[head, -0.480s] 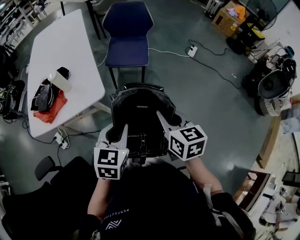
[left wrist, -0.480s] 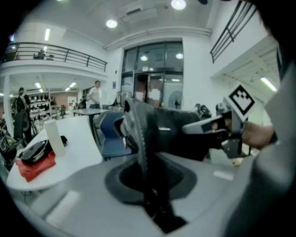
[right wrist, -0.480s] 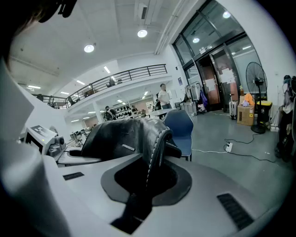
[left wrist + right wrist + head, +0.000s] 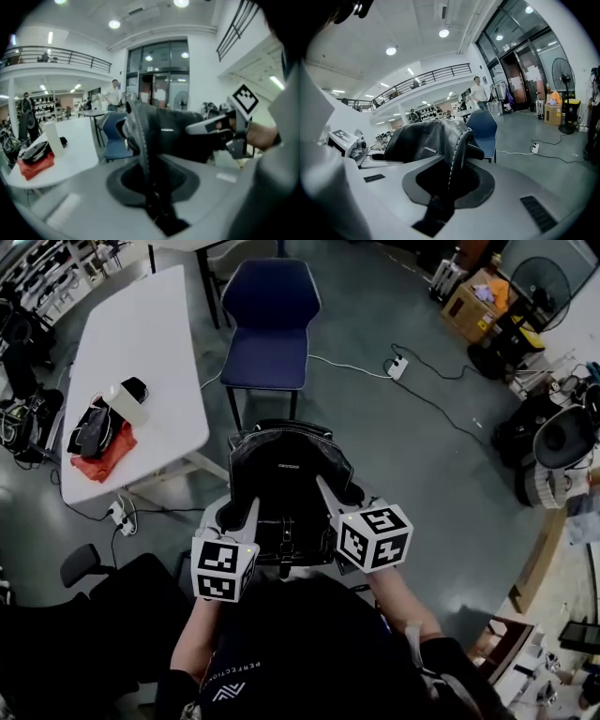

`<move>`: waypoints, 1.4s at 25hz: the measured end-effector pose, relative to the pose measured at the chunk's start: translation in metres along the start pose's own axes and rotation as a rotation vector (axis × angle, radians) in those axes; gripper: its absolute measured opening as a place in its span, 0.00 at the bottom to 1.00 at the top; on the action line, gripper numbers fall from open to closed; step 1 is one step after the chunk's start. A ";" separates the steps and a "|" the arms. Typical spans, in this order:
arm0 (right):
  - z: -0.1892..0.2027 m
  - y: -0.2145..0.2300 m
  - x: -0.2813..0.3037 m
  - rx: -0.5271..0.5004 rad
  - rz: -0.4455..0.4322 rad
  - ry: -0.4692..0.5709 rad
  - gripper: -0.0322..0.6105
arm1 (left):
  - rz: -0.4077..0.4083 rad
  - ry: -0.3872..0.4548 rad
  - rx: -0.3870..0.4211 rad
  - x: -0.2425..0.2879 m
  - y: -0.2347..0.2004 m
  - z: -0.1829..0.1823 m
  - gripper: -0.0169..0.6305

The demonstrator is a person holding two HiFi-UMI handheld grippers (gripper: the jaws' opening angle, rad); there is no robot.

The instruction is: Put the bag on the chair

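left gripper (image 4: pixel 249 510) and right gripper (image 4: pixel 324 487) are each clamped on one side of the black bag (image 4: pixel 281 465), which hangs between them. the blue chair (image 4: pixel 269 343) stands straight ahead, farther off, about equally near both hands.

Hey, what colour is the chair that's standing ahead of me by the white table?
Dark blue. The chair shows best in the head view.

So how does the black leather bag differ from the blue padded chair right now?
The black leather bag is soft and slumped; the blue padded chair is rigid. The bag hangs off the floor, its straps pinched by the left tool and right tool; the chair stands on the floor farther ahead, seat bare.
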State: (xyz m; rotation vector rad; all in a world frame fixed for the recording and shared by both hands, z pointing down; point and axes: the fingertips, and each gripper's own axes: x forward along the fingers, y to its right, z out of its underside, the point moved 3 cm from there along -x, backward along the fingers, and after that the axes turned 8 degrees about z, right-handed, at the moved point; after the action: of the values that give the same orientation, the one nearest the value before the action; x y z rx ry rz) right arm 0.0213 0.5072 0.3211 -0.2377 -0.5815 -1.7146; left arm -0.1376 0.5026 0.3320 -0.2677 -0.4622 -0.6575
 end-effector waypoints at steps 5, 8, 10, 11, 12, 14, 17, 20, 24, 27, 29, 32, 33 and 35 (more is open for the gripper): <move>-0.002 0.007 -0.001 -0.008 -0.019 0.005 0.12 | -0.026 0.007 0.003 0.005 0.005 -0.002 0.13; -0.001 0.009 -0.002 -0.003 -0.020 0.001 0.12 | -0.025 0.000 0.004 0.008 0.006 -0.002 0.14; -0.001 0.014 -0.001 0.000 -0.015 0.003 0.12 | -0.018 -0.003 0.007 0.012 0.007 -0.003 0.14; -0.001 0.016 0.000 0.001 -0.011 0.003 0.12 | -0.014 -0.006 0.008 0.015 0.008 -0.003 0.14; -0.001 0.019 0.001 0.002 -0.007 0.002 0.12 | -0.011 -0.010 0.008 0.017 0.008 -0.003 0.14; -0.002 0.020 0.004 0.008 -0.006 -0.003 0.12 | -0.009 -0.020 0.009 0.020 0.006 -0.004 0.14; -0.005 0.021 0.016 0.023 -0.004 -0.008 0.12 | -0.005 -0.027 0.015 0.029 -0.007 -0.007 0.14; -0.010 0.028 0.033 0.025 0.019 -0.013 0.12 | 0.015 -0.027 0.014 0.047 -0.022 -0.011 0.14; -0.024 0.037 0.061 0.018 0.039 -0.025 0.12 | 0.032 -0.028 0.002 0.071 -0.044 -0.020 0.14; -0.038 0.041 0.087 0.017 0.046 -0.032 0.12 | 0.033 -0.029 0.000 0.088 -0.068 -0.029 0.14; -0.047 0.042 0.107 0.019 0.050 -0.036 0.12 | 0.030 -0.022 0.004 0.098 -0.087 -0.037 0.14; -0.061 0.040 0.137 0.022 0.054 -0.043 0.12 | 0.032 -0.037 -0.006 0.113 -0.117 -0.043 0.14; -0.066 0.040 0.147 0.023 0.055 -0.047 0.12 | 0.034 -0.040 -0.008 0.117 -0.125 -0.046 0.14; -0.074 0.040 0.165 0.024 0.061 -0.054 0.12 | 0.034 -0.042 -0.009 0.127 -0.143 -0.052 0.14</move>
State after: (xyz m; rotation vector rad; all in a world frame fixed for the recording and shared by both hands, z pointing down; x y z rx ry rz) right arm 0.0332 0.3235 0.3442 -0.2821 -0.6282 -1.6455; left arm -0.1236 0.3076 0.3632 -0.2981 -0.4940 -0.6215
